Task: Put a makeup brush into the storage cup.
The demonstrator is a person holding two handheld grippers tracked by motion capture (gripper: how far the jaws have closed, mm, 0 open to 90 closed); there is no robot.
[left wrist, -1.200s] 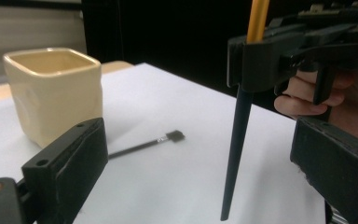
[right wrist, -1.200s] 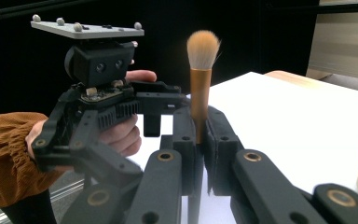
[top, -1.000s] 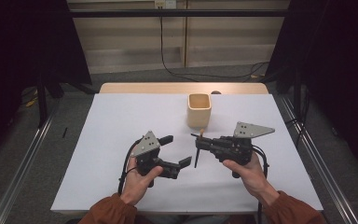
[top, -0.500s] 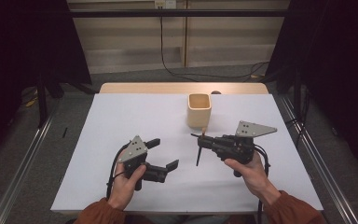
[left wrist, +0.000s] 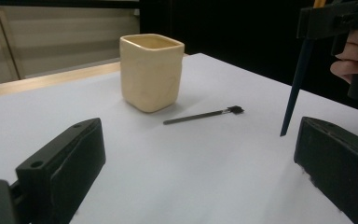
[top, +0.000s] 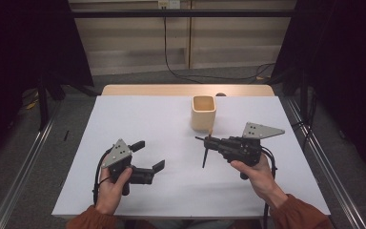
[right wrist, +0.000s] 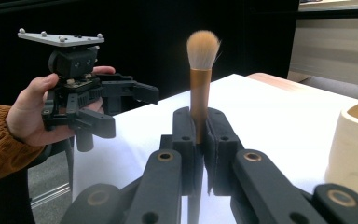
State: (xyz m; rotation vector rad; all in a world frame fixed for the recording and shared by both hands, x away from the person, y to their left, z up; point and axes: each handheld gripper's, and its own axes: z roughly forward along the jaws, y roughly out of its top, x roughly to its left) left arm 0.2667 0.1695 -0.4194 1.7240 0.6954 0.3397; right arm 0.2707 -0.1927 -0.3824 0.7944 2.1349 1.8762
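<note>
Cup [top: 203,113] behind small brush [left wrist: 204,115]; right gripper [top: 208,141] clamps makeup brush [right wrist: 201,70] upright; left gripper [top: 148,155] agape, seemingly unobstructed.

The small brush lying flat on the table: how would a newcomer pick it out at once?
Start at the white table and find the cream square cup standing on it. Just beside the cup's base, in the left gripper view, lies the small brush, flat on the surface and apart from the cup. Unlike the big makeup brush with the copper ferrule clamped upright in the right gripper, it is thin, dark and held by nothing.
</note>
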